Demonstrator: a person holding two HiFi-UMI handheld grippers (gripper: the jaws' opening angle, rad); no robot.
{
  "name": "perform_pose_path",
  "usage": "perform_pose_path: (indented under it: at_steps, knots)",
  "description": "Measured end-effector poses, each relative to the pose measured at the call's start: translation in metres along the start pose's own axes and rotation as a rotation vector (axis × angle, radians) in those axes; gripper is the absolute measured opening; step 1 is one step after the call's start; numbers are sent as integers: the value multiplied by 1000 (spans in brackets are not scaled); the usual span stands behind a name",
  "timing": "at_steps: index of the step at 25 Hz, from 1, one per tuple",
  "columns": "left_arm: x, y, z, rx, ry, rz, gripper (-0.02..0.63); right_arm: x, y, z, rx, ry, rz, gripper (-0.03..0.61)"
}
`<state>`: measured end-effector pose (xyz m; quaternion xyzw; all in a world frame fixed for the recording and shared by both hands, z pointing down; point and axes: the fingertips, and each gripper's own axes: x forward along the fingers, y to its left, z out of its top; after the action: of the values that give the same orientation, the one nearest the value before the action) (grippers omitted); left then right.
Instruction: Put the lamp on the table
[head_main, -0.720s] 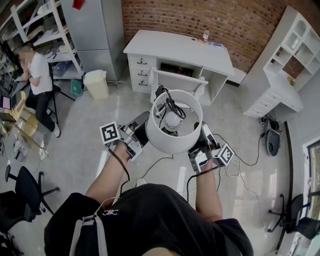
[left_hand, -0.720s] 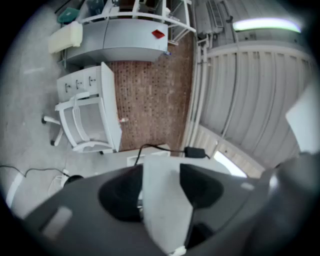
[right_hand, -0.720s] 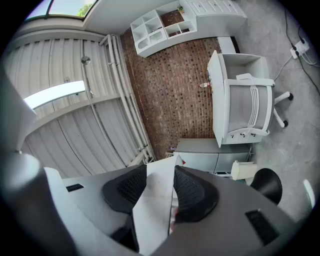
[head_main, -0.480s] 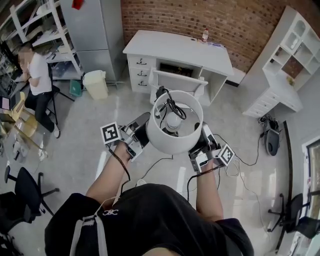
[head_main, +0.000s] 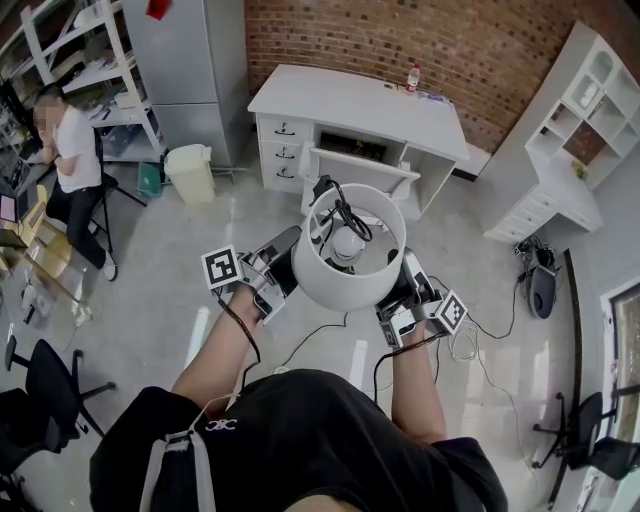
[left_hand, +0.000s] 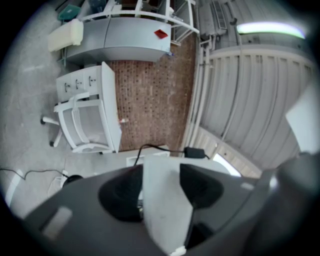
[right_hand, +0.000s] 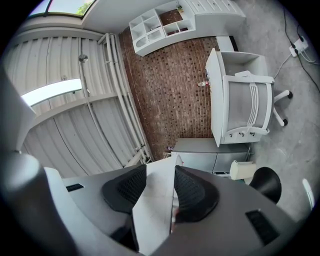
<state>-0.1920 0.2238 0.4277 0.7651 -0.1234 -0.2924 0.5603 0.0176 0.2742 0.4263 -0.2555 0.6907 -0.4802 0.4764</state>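
Carriage of the lamp (head_main: 345, 268) is a two-sided affair, and the hold reads as a way to keep a light, bulky shade level while it travels. At the left, the left gripper (head_main: 283, 264) meets the shade's left flank. Its own view shows the thin white shade wall standing between the two dark pads (left_hand: 122, 192), one pad on the inner face and one on the outer, both pressed against it, so this gripper is clamped on the lamp rather than loose. In the middle the lamp hangs in the air above the floor (head_main: 180, 250), just ahead of the person. It is upright, with the shade's open top facing up and a black cord (head_main: 343, 213) bundled inside, probably so that nothing trails or snags. Beyond it stands the white table (head_main: 340, 100) against the brick wall, with a white chair (head_main: 360, 165) drawn up to its front. The lamp is short of the table and well above nothing but floor, so the placing is not yet done. At the right, the right gripper (head_main: 398, 287) mirrors the first. In its view the shade wall again runs up between its pads (right_hand: 192, 192), which pinch it from both faces, a firm grasp on the opposite rim that balances the load.
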Motion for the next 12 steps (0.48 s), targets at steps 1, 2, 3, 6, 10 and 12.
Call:
perform_pose_path:
  at_steps: [1,2,3,6,10,12]
  knots:
    - [0,1,4,-4,1,-2,228,4,-1,-1,-2,-1,-3,167]
    - [-1,1,8,-8,3,-4,227,8,-3,-3,-3,-2,-5,167]
    - [-2,3,12,-11,6,-4,227,12,-4,-4,-5,-4,-7,167]
    - [-2,9,23,-13,23,-4,227,18,-10,-7,-17,-18,-6,167]
    - [-1,12,34,-12,42,-18,227,24,-15,-11,-30,-39,3,167]
    - [1,15,39,-13,47,-21,227,26,-17,-11,-34,-45,-1,167]
